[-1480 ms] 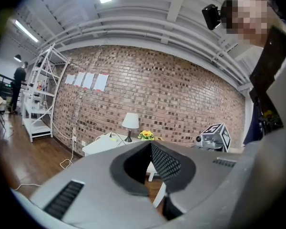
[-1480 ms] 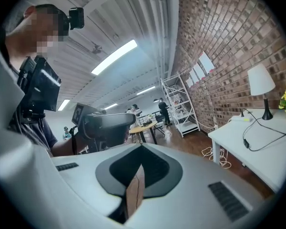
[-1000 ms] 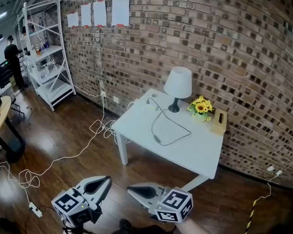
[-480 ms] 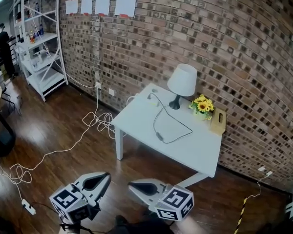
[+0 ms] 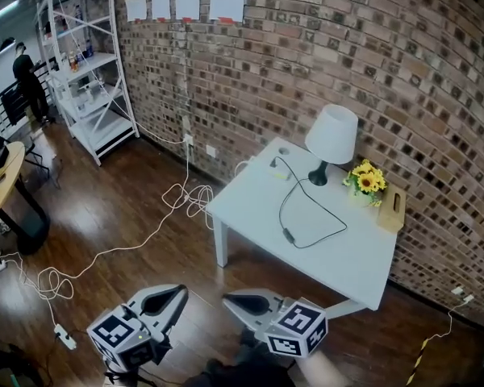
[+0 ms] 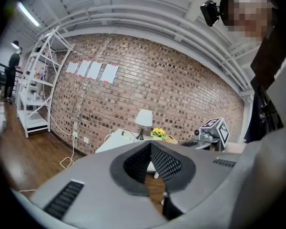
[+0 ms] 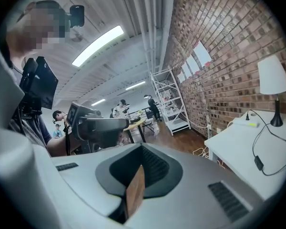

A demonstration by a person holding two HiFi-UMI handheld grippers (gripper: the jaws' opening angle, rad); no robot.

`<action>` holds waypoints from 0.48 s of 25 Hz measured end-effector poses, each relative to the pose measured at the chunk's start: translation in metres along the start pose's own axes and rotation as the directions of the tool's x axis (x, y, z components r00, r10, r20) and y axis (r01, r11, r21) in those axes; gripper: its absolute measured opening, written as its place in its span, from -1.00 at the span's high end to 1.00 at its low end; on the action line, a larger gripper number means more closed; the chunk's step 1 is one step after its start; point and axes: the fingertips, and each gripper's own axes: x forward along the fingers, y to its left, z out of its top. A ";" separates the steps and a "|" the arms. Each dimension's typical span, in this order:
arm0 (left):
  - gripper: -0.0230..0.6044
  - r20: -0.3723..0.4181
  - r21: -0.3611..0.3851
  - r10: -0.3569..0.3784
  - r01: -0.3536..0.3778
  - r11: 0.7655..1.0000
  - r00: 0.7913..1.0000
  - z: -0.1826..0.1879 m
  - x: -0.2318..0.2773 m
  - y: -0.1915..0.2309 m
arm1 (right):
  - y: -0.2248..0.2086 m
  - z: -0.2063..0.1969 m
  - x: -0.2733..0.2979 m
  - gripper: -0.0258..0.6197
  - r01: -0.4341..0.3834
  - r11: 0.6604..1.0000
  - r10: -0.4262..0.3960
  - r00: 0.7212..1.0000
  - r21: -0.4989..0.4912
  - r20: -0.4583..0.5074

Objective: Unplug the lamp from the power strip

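On the bench's (image 5: 347, 256) far side stands the lamp (image 5: 331, 138), its cord (image 5: 310, 201) looping to the power strip (image 5: 280, 167) at the far left corner. Near me, my left tongs (image 5: 176, 295) and right tongs (image 5: 232, 301) are closed, empty.

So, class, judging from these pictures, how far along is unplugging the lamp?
Done: nothing; the black cord of the white-shaded table lamp still runs into the white power strip. In hand: nothing; left tongs and right tongs are shut, empty, short of the white table. Left: approach the strip, grip, pull.
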 end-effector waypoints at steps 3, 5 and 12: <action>0.89 -0.015 0.017 0.039 -0.039 0.999 0.999 0.008 0.024 0.012 | -0.023 0.016 0.006 0.93 -0.038 0.999 0.039 0.999 -0.035 0.015; 0.89 -0.029 0.025 0.054 -0.053 0.998 0.998 0.013 0.042 0.016 | -0.039 0.025 0.007 0.93 -0.056 0.997 0.058 0.998 -0.057 0.024; 0.89 -0.086 0.059 0.043 -0.038 0.998 0.995 0.024 0.125 0.001 | -0.107 0.041 -0.022 0.93 -0.072 0.997 0.074 0.995 -0.028 0.060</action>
